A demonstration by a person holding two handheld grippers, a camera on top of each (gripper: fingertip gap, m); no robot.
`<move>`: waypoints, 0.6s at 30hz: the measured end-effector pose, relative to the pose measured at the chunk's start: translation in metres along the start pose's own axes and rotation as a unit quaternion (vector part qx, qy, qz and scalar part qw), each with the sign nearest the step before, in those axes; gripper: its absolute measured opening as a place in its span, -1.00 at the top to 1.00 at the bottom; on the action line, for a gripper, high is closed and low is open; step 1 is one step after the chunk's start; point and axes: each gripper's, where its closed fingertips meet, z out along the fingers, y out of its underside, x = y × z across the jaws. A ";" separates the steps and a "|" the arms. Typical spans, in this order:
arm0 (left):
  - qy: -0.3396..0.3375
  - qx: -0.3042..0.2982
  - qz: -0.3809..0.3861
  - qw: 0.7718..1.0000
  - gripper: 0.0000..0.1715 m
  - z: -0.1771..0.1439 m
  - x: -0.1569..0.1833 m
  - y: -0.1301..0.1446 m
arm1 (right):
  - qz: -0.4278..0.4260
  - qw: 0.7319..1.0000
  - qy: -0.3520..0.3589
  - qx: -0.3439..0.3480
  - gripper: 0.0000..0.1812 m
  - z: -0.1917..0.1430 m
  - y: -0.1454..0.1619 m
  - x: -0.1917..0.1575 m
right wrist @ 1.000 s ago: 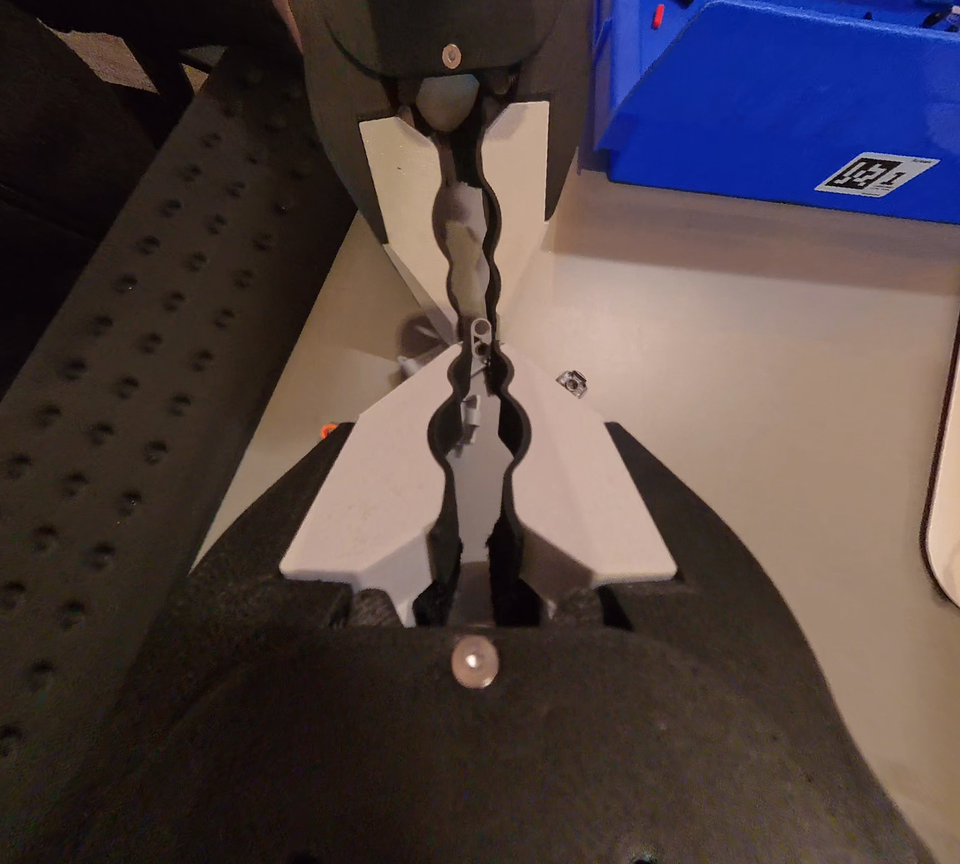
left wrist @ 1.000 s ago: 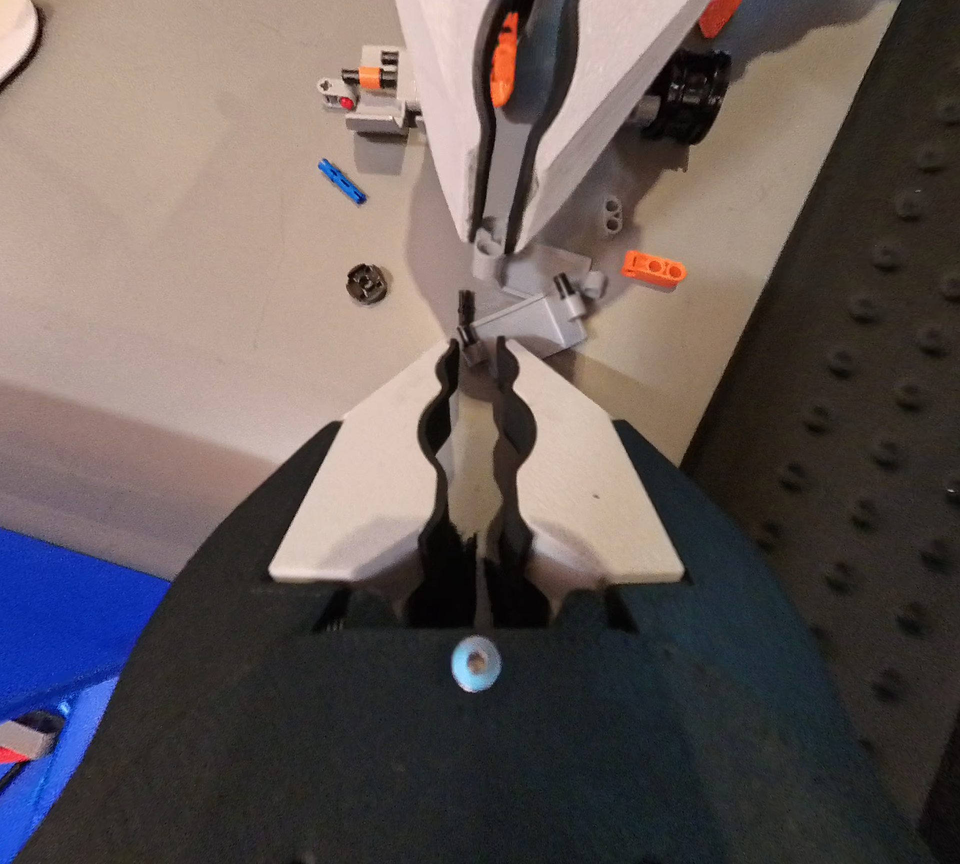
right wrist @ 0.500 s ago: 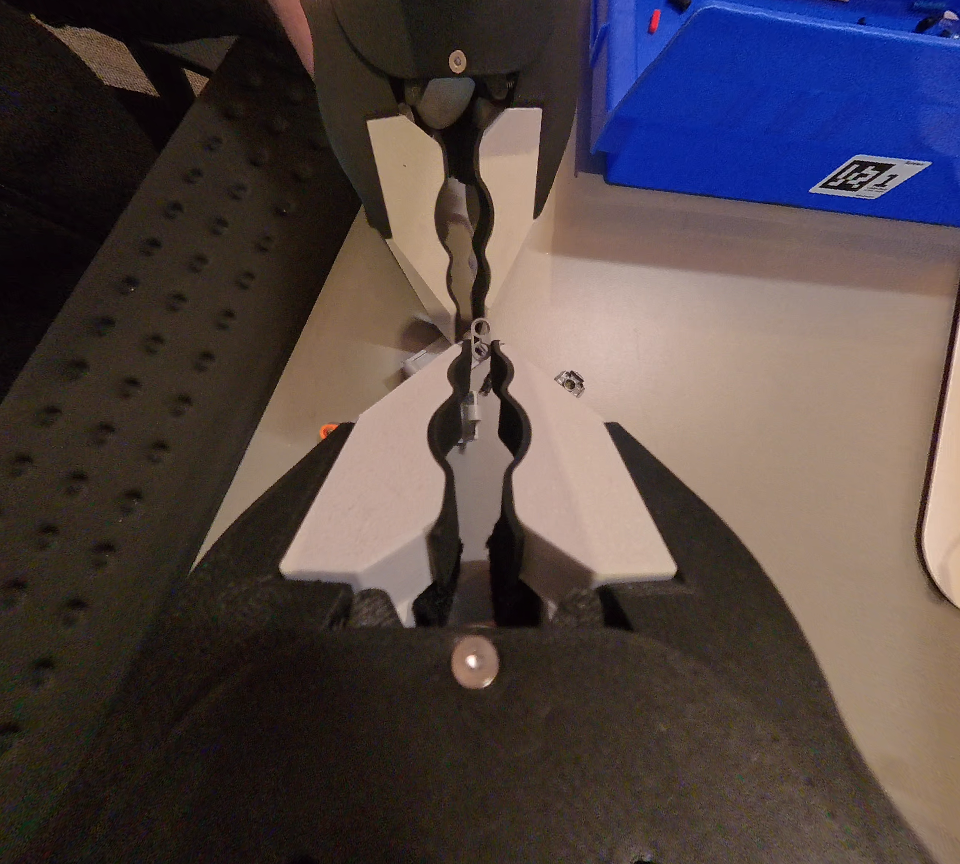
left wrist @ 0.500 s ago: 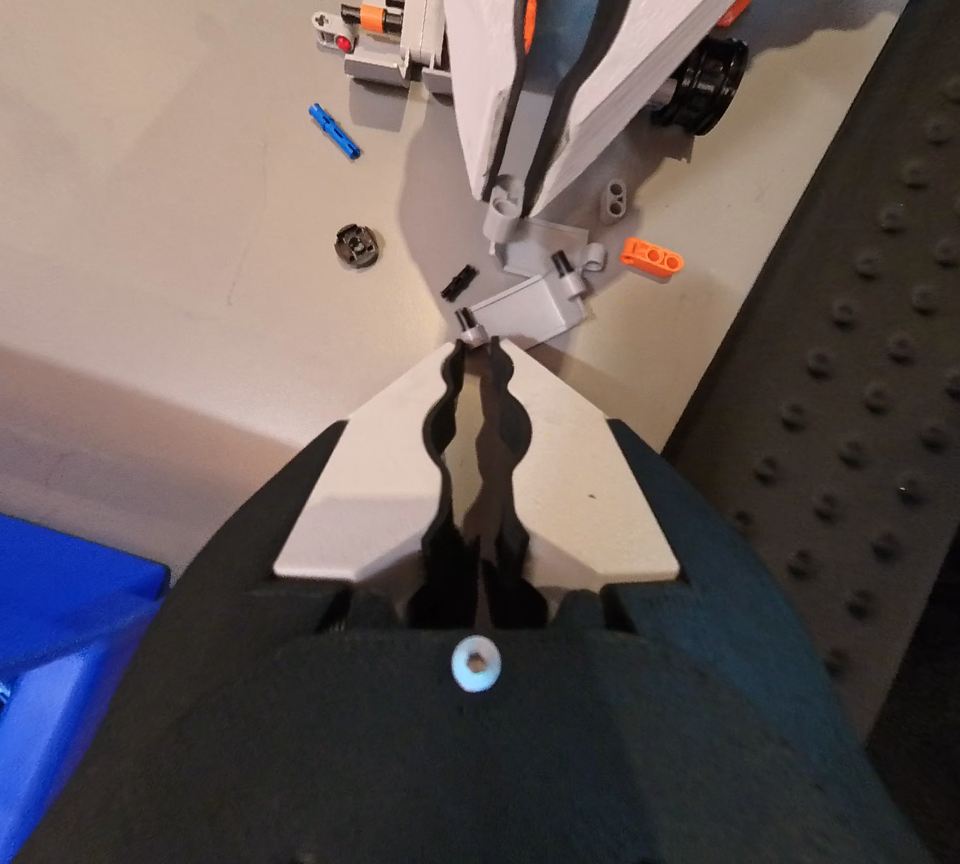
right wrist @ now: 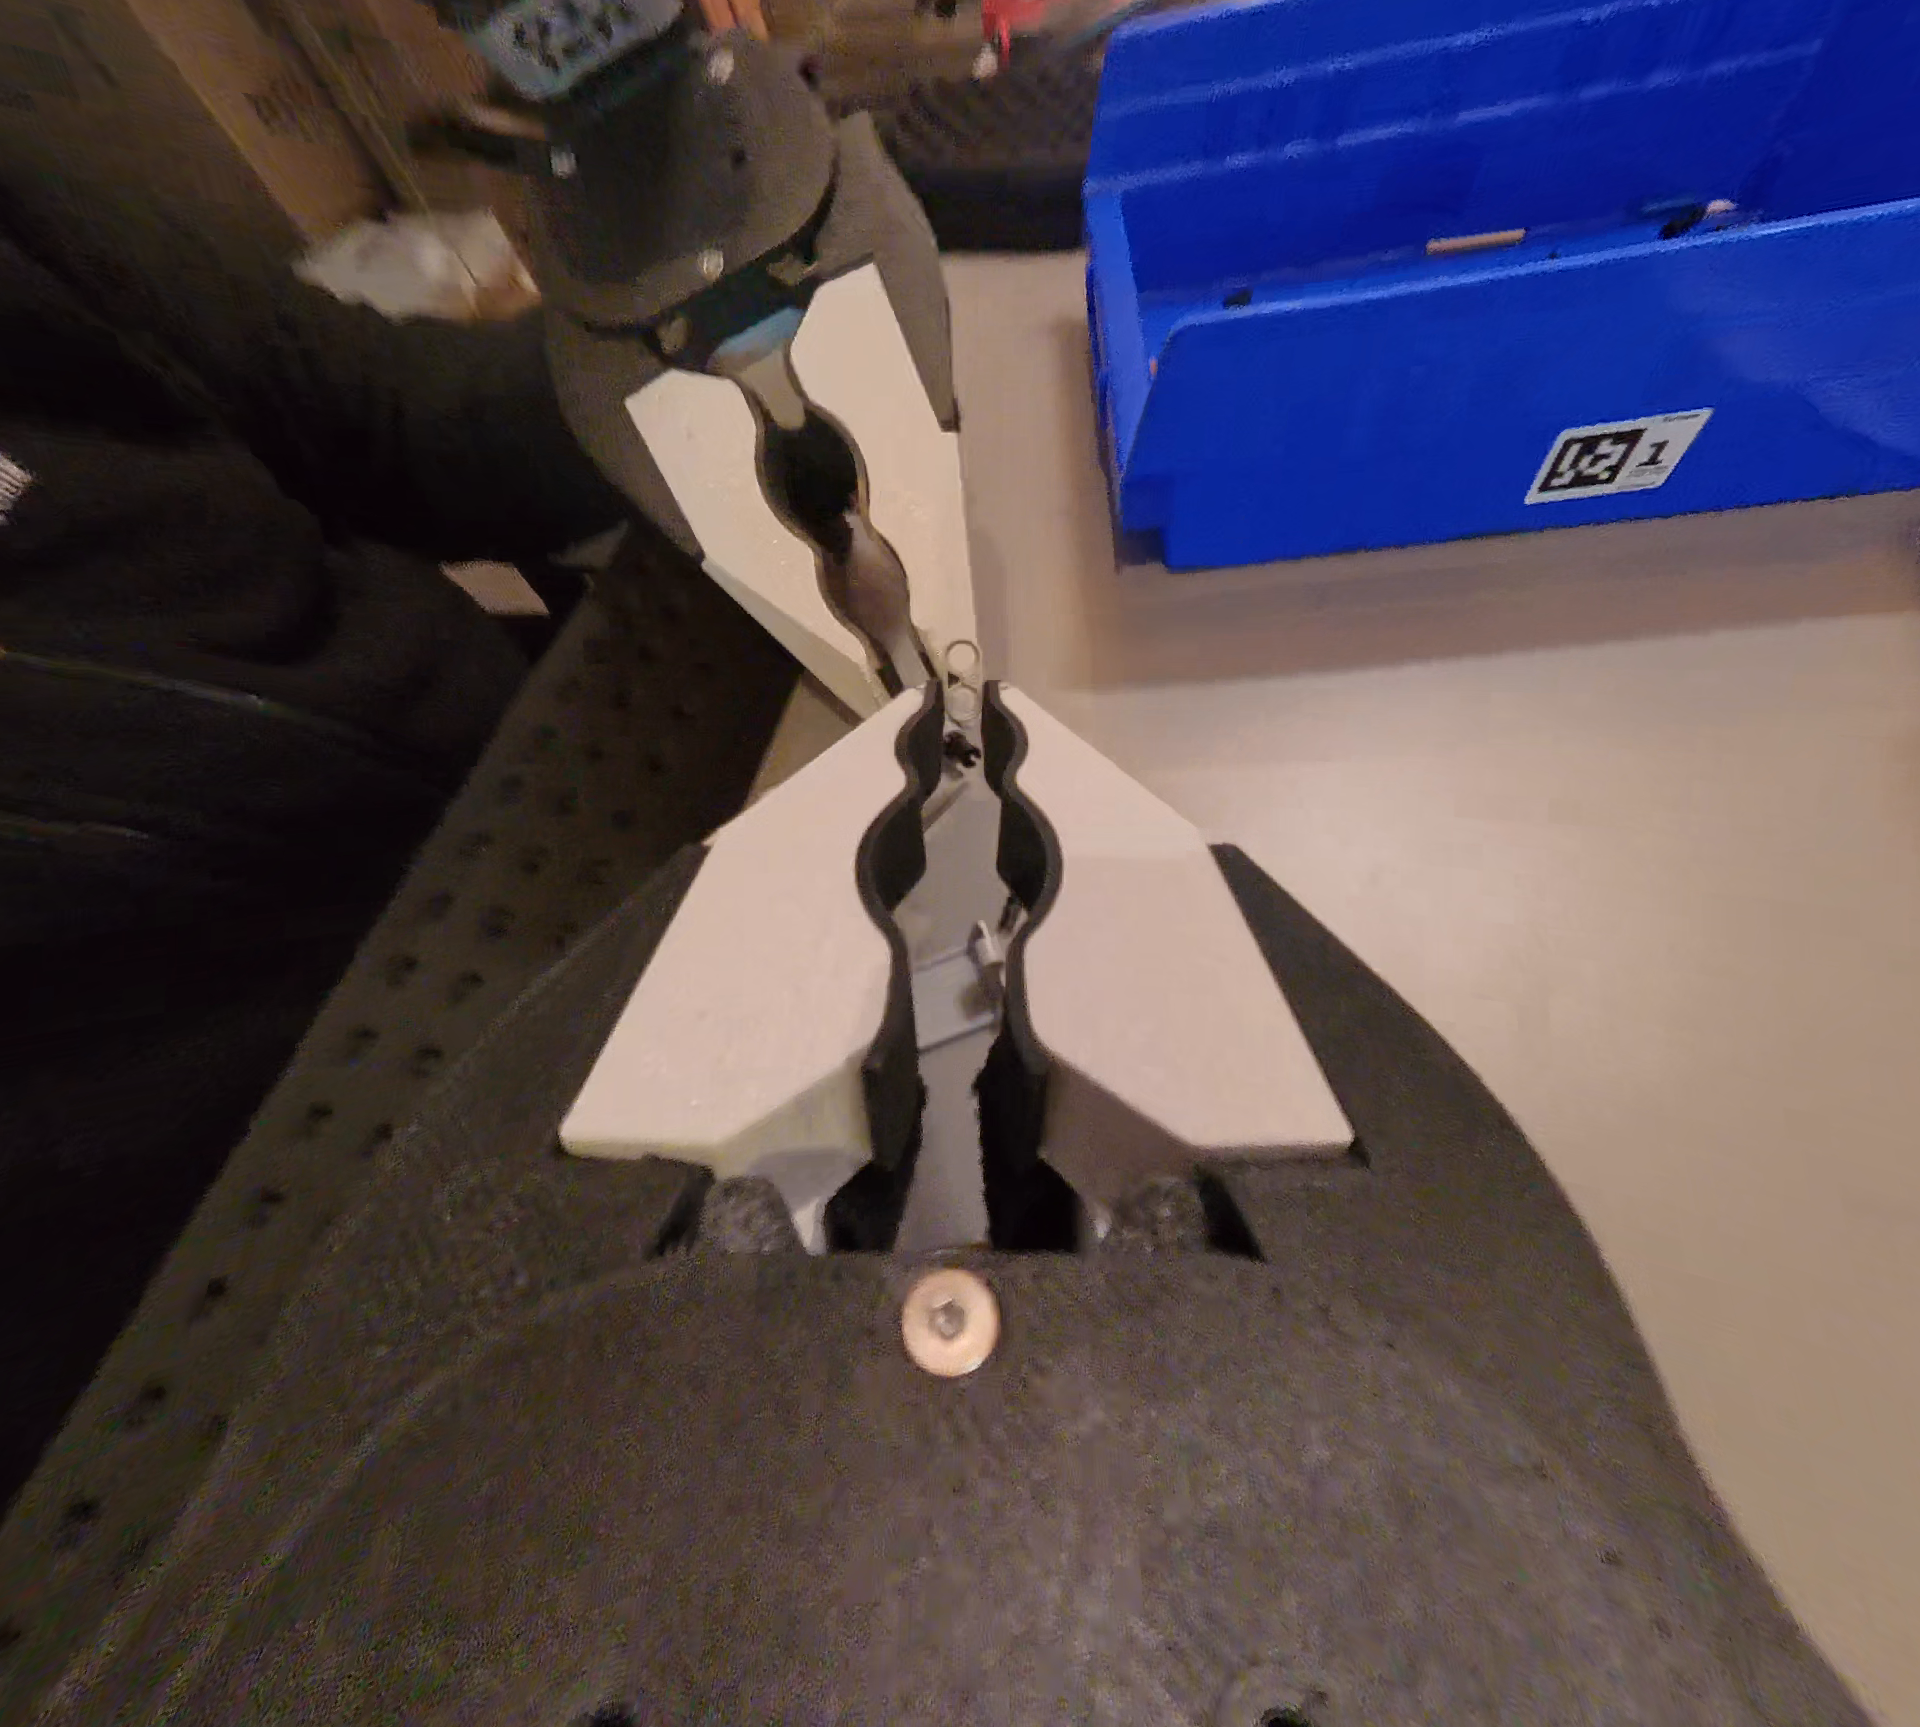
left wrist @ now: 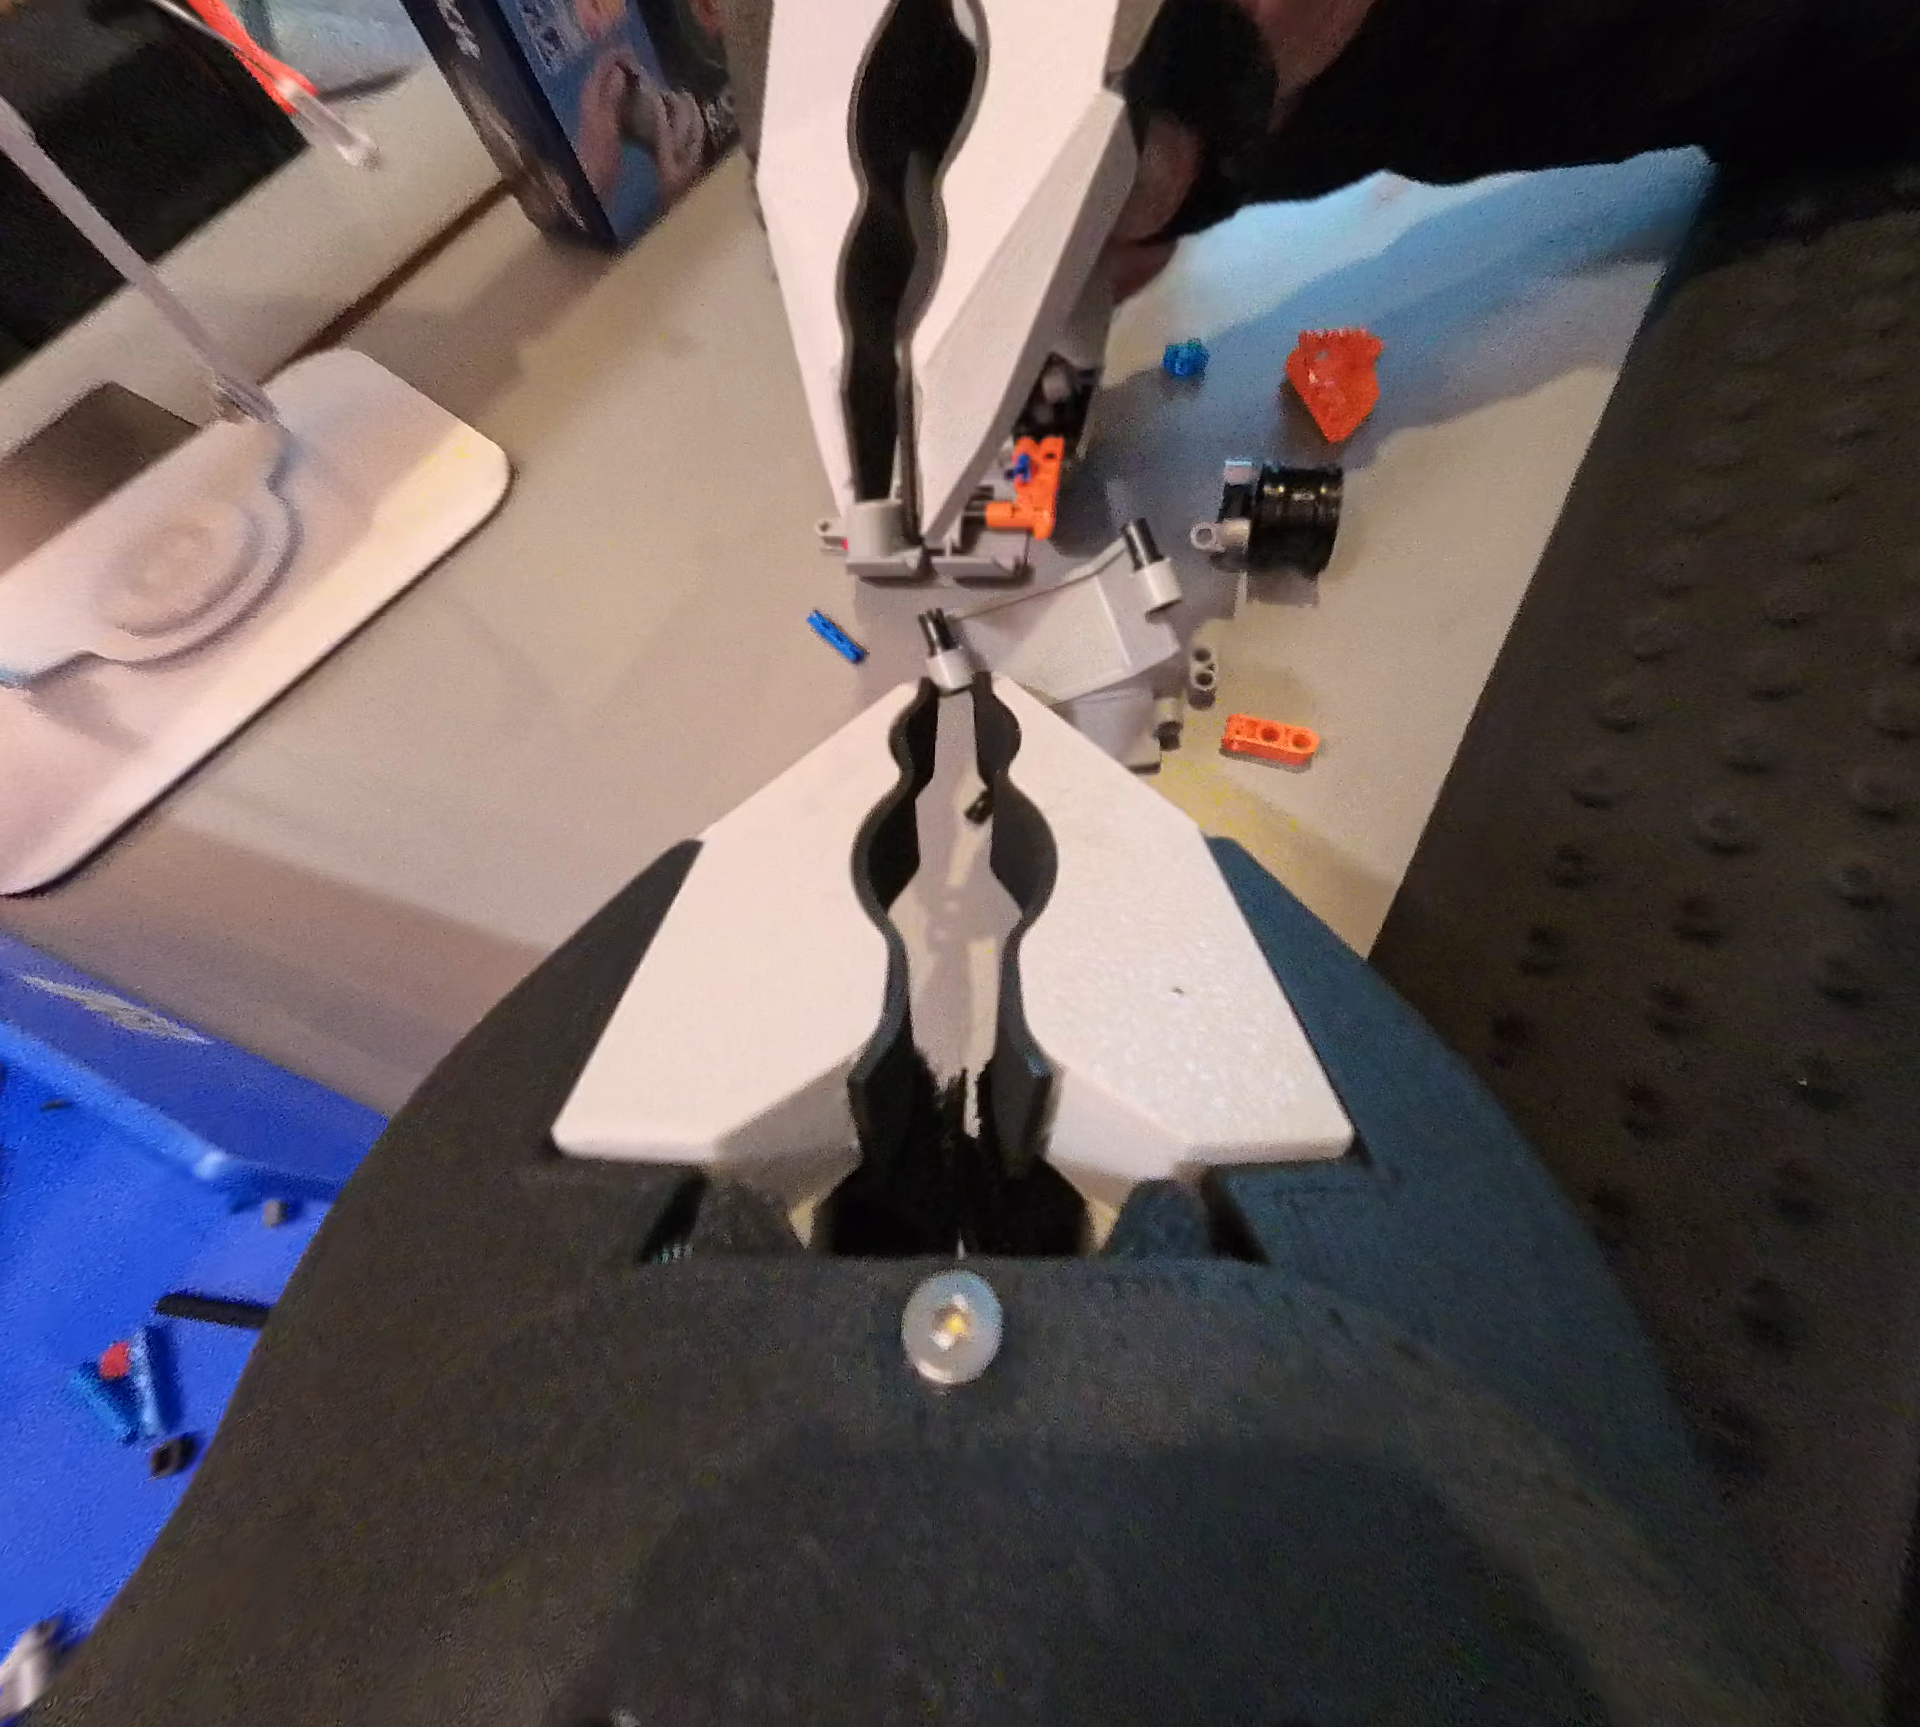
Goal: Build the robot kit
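Left gripper (left wrist: pixel 948 688) has its tips pinched on a small grey connector with a black pin (left wrist: pixel 943 651), at one corner of a grey panel assembly (left wrist: pixel 1081 638). The assembly looks lifted off the table (left wrist: pixel 582 742), but contact is hard to tell.

Right gripper (right wrist: pixel 961 698) faces the left one, tips nearly meeting. Its jaws are closed on a grey holed piece (right wrist: pixel 964 678) sticking out past the tips; grey panel and a pin connector (right wrist: pixel 985 950) show in the gap between the fingers. In the left view the right gripper (left wrist: pixel 891 524) clamps a grey block (left wrist: pixel 883 539); whether it is part of the panel assembly I can't tell.

Loose on table near the assembly:
- blue pin (left wrist: pixel 836 636), left
- orange beam (left wrist: pixel 1270 737), right
- small grey connector (left wrist: pixel 1203 671), just beside the panel
- black wheel (left wrist: pixel 1294 519)
- orange-red part (left wrist: pixel 1335 381)
- small blue piece (left wrist: pixel 1184 358)
- orange/grey build (left wrist: pixel 1029 488), partly behind the right gripper

Blue bin (right wrist: pixel 1455 389) stands on the table beyond the grippers, well apart. Black perforated mat (right wrist: pixel 436 898) runs along the table edge. White stand base (left wrist: pixel 239 534) far left, box (left wrist: pixel 561 15) behind it.
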 end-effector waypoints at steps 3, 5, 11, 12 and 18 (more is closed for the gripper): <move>-0.015 0.036 0.014 0.999 0.95 -0.007 -0.002 -0.018 | 0.037 0.998 -0.025 0.048 0.95 -0.007 -0.013 -0.001; -0.017 0.041 0.015 0.999 0.95 -0.010 -0.003 -0.024 | 0.057 0.995 -0.044 0.074 0.96 -0.010 -0.020 -0.003; -0.033 0.071 0.022 0.997 0.95 -0.019 -0.006 -0.040 | 0.088 0.987 -0.080 0.109 0.96 -0.014 -0.028 -0.008; -0.037 0.071 0.023 0.997 0.95 -0.019 -0.007 -0.040 | 0.089 0.987 -0.081 0.110 0.96 -0.014 -0.029 -0.009; -0.040 0.076 0.029 0.996 0.95 -0.023 -0.007 -0.045 | 0.092 0.985 -0.087 0.117 0.96 -0.019 -0.030 -0.007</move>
